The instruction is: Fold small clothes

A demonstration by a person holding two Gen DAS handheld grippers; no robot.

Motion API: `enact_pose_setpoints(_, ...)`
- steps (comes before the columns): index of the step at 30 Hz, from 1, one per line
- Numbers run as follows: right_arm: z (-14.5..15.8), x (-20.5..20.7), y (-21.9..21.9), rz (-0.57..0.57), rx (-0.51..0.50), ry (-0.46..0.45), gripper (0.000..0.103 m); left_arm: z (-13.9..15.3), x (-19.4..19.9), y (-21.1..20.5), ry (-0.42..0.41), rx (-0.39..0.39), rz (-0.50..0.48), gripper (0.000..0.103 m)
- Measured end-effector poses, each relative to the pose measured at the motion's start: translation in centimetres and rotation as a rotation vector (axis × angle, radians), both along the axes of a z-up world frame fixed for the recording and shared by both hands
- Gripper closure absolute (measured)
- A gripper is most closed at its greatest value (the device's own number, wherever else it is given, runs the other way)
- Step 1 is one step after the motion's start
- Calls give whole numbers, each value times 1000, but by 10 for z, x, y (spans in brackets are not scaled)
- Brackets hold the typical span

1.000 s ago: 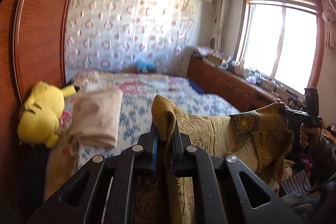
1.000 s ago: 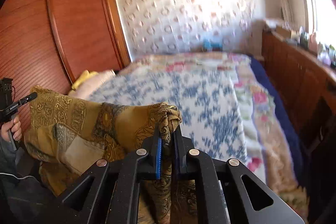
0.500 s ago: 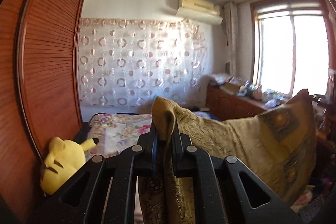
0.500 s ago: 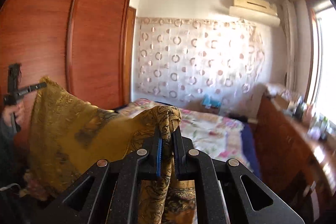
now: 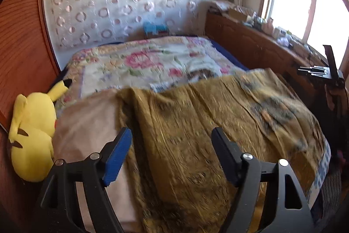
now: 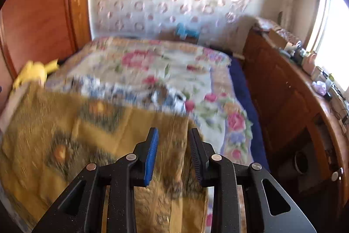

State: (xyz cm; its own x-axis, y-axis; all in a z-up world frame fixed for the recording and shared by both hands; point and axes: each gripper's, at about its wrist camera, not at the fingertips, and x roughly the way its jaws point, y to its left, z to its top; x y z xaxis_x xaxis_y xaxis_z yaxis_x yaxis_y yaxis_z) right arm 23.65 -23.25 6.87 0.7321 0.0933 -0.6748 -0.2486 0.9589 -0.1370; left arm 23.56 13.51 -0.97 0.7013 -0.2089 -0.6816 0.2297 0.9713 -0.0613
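A mustard-gold patterned cloth (image 5: 218, 123) lies spread out flat on the near part of the bed; it also shows in the right wrist view (image 6: 87, 141). My left gripper (image 5: 171, 141) is open wide just above the cloth's left part, holding nothing. My right gripper (image 6: 173, 141) is open, its jaws straddling the cloth's right edge without pinching it. The cloth's left edge overlaps a folded beige cloth (image 5: 87, 123). The right gripper's body shows at the far right of the left wrist view (image 5: 327, 71).
A floral bedspread (image 5: 141, 62) covers the bed beyond the cloth. A yellow plush toy (image 5: 32, 130) lies at the bed's left edge against a wooden wardrobe (image 5: 19, 36). A wooden cabinet (image 6: 294, 102) with clutter runs along the right under the window.
Both grippers were shut on the cloth's corners and swung it up in the air. Now the cloth lies spread on the bed and both grippers have opened and let go.
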Motion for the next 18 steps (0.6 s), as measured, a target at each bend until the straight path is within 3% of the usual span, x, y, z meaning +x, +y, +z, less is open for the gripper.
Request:
enact_pose_setpoints(4,-20,-15,-11,45,36,27,64,-13,-30,-19,13,31,-12,27)
enact_pose_setpoints(7,-32,-31,-30,68,66,51,47,-22,-43,-28,30,21,-32,27)
enact_pose_setpoints(18,-54,-53,-67,8,99,101,47,-66,-38,-40,133,38,-40,27)
